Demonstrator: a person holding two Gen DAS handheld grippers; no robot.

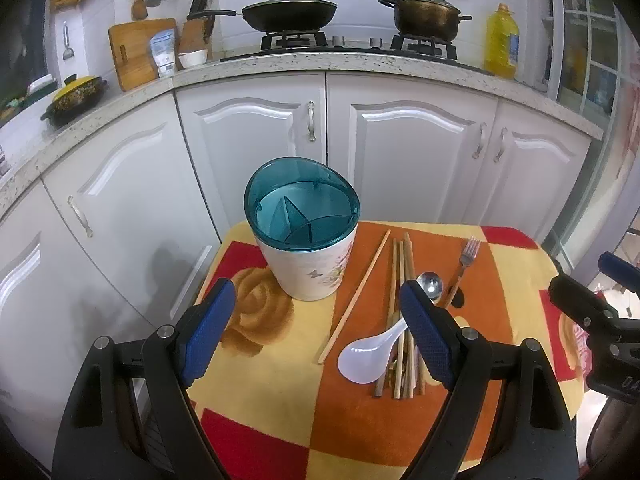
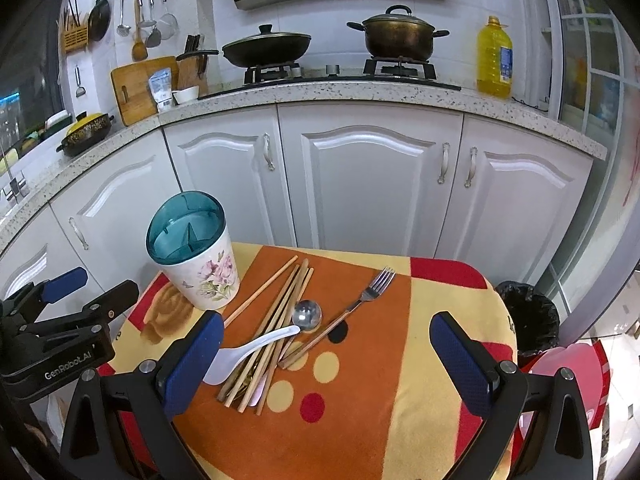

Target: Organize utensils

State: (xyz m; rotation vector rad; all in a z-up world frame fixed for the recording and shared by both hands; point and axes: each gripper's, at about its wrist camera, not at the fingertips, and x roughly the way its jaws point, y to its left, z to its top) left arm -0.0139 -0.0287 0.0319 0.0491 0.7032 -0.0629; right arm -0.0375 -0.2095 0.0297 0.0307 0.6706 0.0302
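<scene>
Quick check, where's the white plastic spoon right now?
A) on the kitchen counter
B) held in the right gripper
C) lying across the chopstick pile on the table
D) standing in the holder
C: the white plastic spoon lies on top of the chopstick pile on the table; the holder shows only empty compartments, and the right gripper is open with nothing between its fingers.

Two near, downward-tilted wrist views toward the shared table point(image 1: 500, 280), cabinets point(image 2: 368, 184) behind.
</scene>
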